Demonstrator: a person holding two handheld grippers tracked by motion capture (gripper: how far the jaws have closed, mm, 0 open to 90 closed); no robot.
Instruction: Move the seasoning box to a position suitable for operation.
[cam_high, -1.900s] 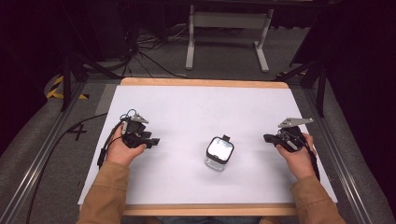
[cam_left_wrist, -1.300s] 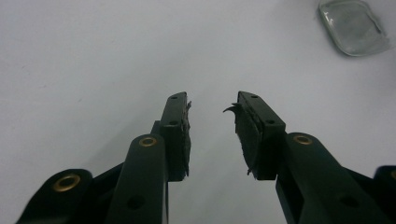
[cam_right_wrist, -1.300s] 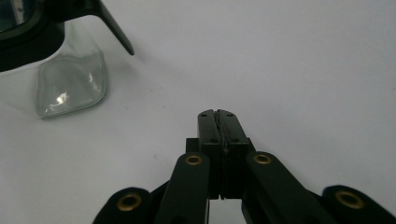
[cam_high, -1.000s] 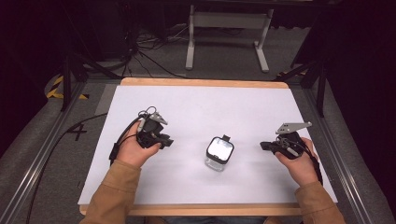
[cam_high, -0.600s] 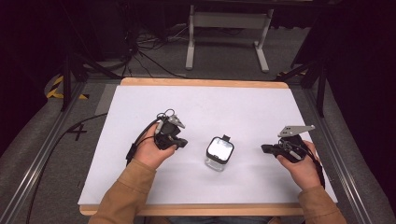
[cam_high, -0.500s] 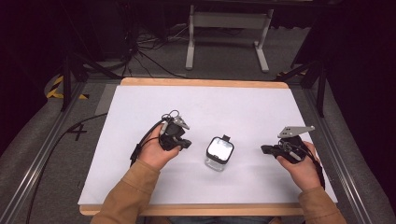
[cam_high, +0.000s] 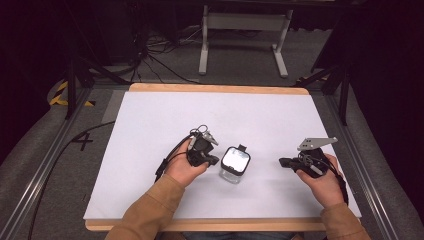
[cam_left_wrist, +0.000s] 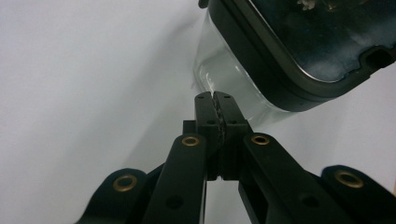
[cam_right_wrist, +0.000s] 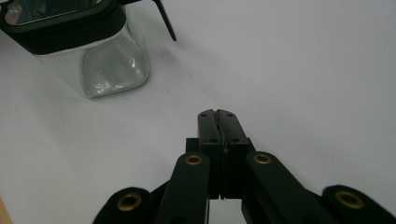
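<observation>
With its jaws pressed together on nothing, the left gripper (cam_high: 212, 159) sits just beside the clear jar (cam_high: 234, 164), tips close against the glass wall below the dark lid (cam_left_wrist: 299, 51) (contact unclear). That jar stands mid-counter (cam_high: 150, 130). Well apart, the right gripper (cam_high: 284, 162) rests likewise clamped empty, pointing toward the jar.

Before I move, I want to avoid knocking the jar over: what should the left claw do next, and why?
Probably open the left claw before going further. Its jaws are pressed together with nothing between them, its tips right at the clear wall of the jar. Shut like this it can only push the jar. The right claw sits apart, also shut.
</observation>
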